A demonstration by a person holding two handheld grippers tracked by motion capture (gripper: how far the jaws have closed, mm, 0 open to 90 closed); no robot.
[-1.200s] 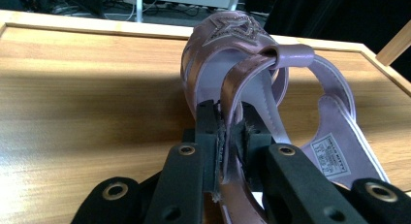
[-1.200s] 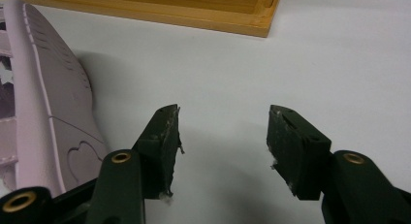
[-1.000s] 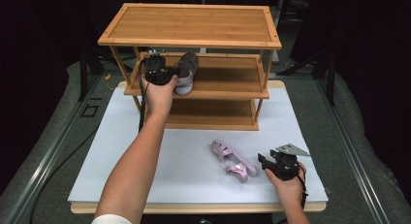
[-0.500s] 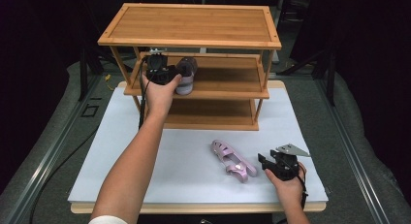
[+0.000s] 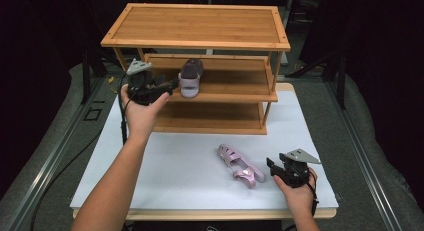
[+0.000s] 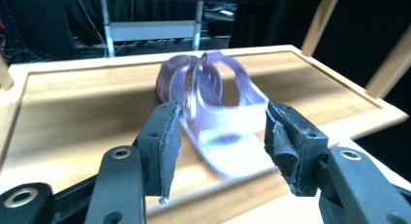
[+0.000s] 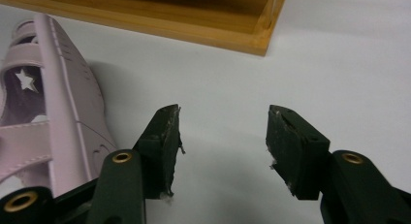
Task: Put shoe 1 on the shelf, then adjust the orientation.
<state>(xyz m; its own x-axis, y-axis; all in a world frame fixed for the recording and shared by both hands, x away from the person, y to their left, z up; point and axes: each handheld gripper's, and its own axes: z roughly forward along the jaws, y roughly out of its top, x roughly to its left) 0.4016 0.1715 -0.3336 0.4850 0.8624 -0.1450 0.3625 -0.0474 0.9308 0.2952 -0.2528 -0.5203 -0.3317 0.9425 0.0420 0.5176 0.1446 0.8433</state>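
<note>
A lilac sandal (image 5: pixel 190 77) rests on the middle shelf of a wooden shoe rack (image 5: pixel 225 93), toe hanging a little over the front edge. My left gripper (image 5: pixel 171 85) hovers just left of it; its jaws have just been opening and stand wide, with nothing pressed between them. In the left gripper view the sandal (image 6: pixel 213 103) looks blurred beyond the left gripper (image 6: pixel 223 120). A second pink sandal (image 5: pixel 240 166) lies on the white mat. My right gripper (image 5: pixel 272 167) sits open beside that sandal (image 7: pixel 48 112), the right gripper (image 7: pixel 223 120) holding nothing.
The rack has a top shelf (image 5: pixel 200 23) and a bottom shelf (image 5: pixel 210 116), both bare. The white mat (image 5: pixel 165 166) covers the table in front. Grey floor mats and metal rails run along both sides. The rack's bottom corner (image 7: pixel 252 40) stands ahead of the right gripper.
The left gripper let go of the sandal on the middle shelf, its jaws spread, and it drew back to the left. The right hand kept still.
</note>
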